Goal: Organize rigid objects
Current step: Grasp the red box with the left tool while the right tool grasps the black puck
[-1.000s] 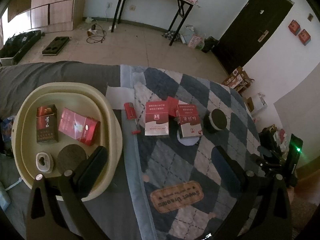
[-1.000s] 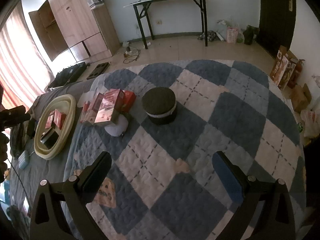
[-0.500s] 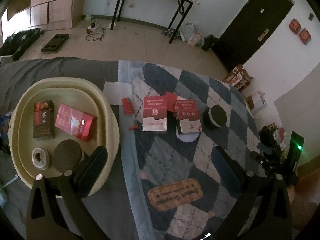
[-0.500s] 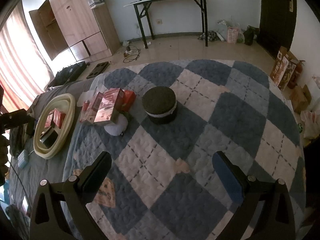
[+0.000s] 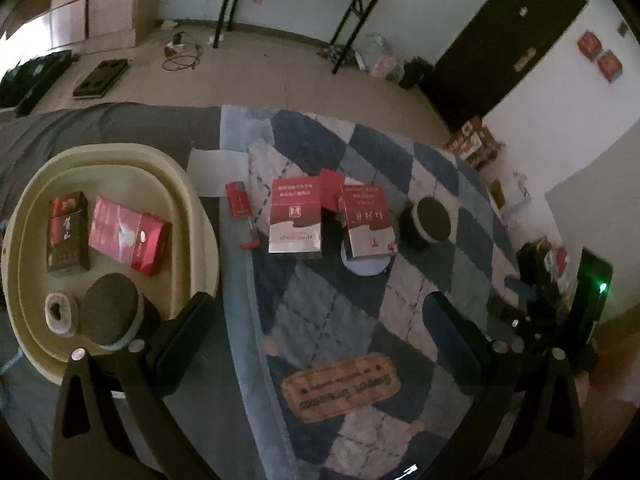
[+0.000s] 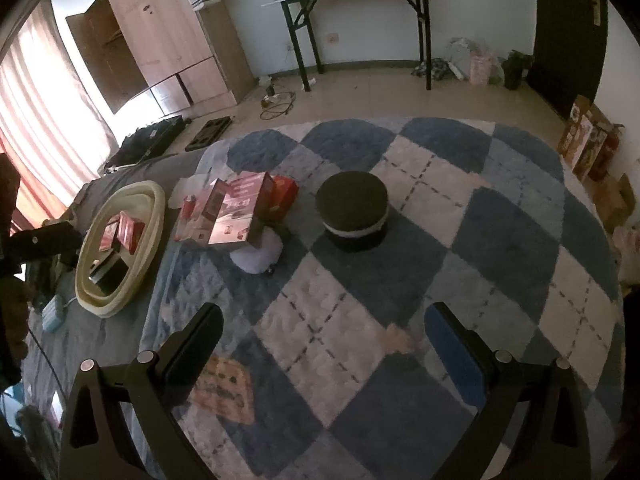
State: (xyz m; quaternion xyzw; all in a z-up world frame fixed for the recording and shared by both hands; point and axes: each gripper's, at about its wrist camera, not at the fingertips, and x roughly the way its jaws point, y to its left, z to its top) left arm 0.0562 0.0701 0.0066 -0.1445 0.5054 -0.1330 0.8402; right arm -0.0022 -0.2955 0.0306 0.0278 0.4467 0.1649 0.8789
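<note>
item: left gripper (image 5: 316, 324) — jaws spread wide, holding nothing; over the last second it has drawn back and a little up from the cream basin (image 5: 192, 200), so more of the blanket (image 5: 328, 312) shows beneath it.
item: right gripper (image 6: 320, 332) — jaws apart, empty; view unchanged, hovering over the near checks.
in the basin, left: dark pack (image 5: 67, 232), red pack (image 5: 128, 234), round dark tin (image 5: 110, 314), small white ring-shaped piece (image 5: 59, 314) — what it is, hard to say in this dim view.
on the blanket, centre: slim red lighter (image 5: 238, 205), two red-and-silver packs (image 5: 295, 218) (image 5: 367, 220), a red box (image 5: 332, 190) behind them, a white disc (image 5: 366, 266) under the right pack, a black round tin (image 6: 352, 210) to the far right.
reading: nothing moved among the items; the retreat suggests a drop-off is finished and about half the lot remains to collect.
</note>
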